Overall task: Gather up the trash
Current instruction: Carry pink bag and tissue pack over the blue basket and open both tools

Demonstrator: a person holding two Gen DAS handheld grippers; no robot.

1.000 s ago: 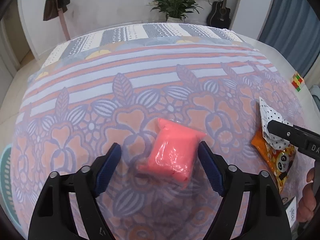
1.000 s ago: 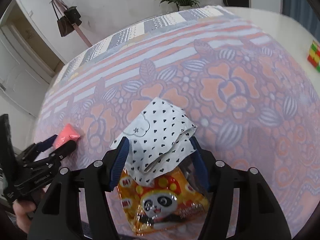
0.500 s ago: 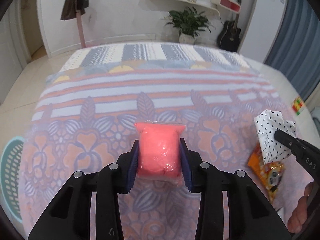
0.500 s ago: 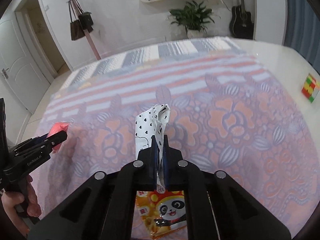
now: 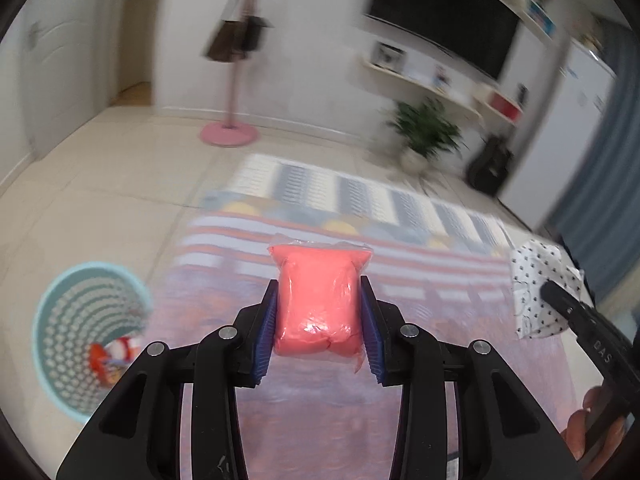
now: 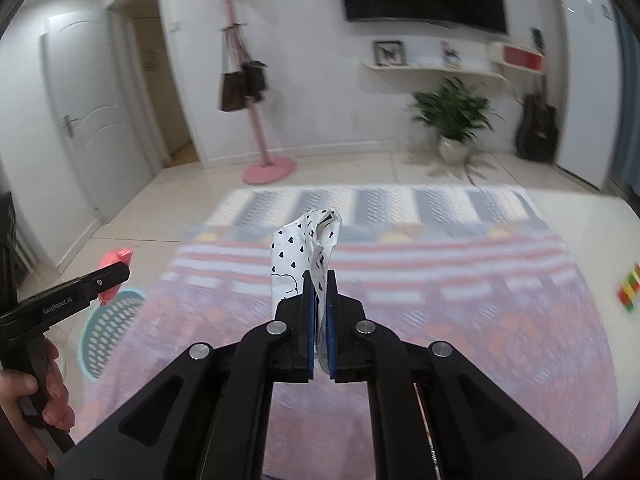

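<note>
My left gripper [image 5: 319, 320] is shut on a pink plastic packet [image 5: 318, 300] and holds it high above the patterned rug [image 5: 420, 216]. My right gripper [image 6: 319, 312] is shut on a crumpled white wrapper with black hearts [image 6: 304, 248], also lifted off the rug. The wrapper shows at the right of the left wrist view [image 5: 540, 284]. The pink packet shows at the left of the right wrist view [image 6: 114, 270]. A teal mesh trash basket [image 5: 52, 316] stands on the floor left of the rug, with a colourful wrapper [image 5: 112, 356] inside.
A pink coat stand [image 6: 256, 136] with bags, a potted plant [image 6: 454, 120] and a guitar [image 6: 536, 128] stand by the far wall. A coloured puzzle cube [image 6: 630, 288] lies at the rug's right edge. A white door [image 6: 80, 128] is on the left.
Both grippers have risen and tilted up with their loads, so the room wall and the basket come into view. The panda snack bag has dropped out of view.
</note>
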